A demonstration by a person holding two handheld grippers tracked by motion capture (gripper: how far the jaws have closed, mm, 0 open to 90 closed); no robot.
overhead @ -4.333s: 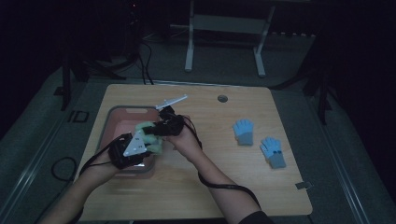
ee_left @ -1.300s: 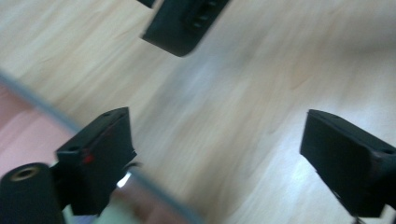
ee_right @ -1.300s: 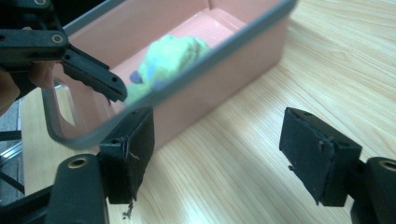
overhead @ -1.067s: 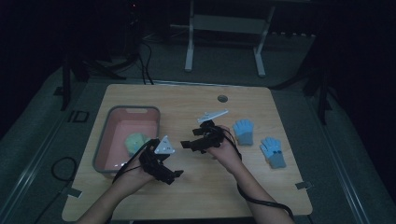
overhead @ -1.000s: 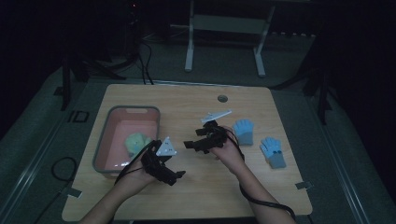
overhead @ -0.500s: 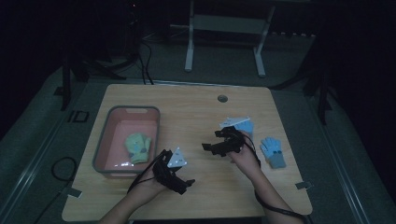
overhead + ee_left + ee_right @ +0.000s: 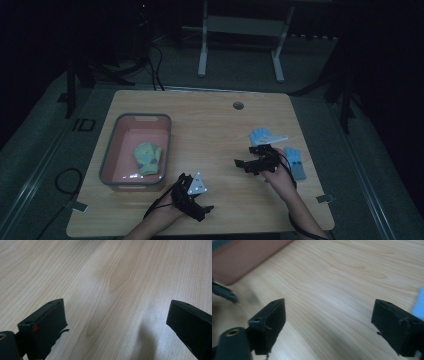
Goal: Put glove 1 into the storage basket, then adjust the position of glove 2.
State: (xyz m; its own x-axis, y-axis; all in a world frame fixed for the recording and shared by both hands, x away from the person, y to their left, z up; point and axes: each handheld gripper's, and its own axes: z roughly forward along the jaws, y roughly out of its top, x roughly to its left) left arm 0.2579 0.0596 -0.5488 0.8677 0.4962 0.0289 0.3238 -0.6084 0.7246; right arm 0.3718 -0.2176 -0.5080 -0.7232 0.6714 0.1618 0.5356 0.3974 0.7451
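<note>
The left tool [image 7: 204, 209] sits low over the near edge of the surface [image 7: 210, 125], right of the tub's near corner, with its grey three-cornered plate [image 7: 197, 185] facing up. In the left gripper view the left tool [image 7: 115, 322] has its black jaws spread wide, with bare pale wood grain between them and nothing held. The person's left hand [image 7: 172, 202] grips it from the near side, and a cable trails back toward the near edge.

The right tool [image 7: 241, 164] hovers over the right half of the surface, pointing left toward the middle. In the right gripper view the right tool [image 7: 328, 317] is also wide, its jaws far apart over bare wood and gripping nothing. The person's right hand [image 7: 272, 167] holds it, with the forearm coming in from the near right.

Two blue gloves lie close around that hand. One blue glove [image 7: 264, 136] rests just beyond the right tool on its far side, partly under the tool's grey plate. The second blue glove [image 7: 296, 162] lies just to the right of the hand, near the right edge of the surface. A sliver of pale blue at the right margin of the right gripper view sits beside the right jaw; which glove it is I cannot tell.

On the left half stands a pink tub [image 7: 116, 175] with a grey rim, and a green glove [image 7: 148, 157] lies flat inside it, toward its near right part. A corner of the pink tub [image 7: 242, 260] also appears at the upper left of the right gripper view.
</note>
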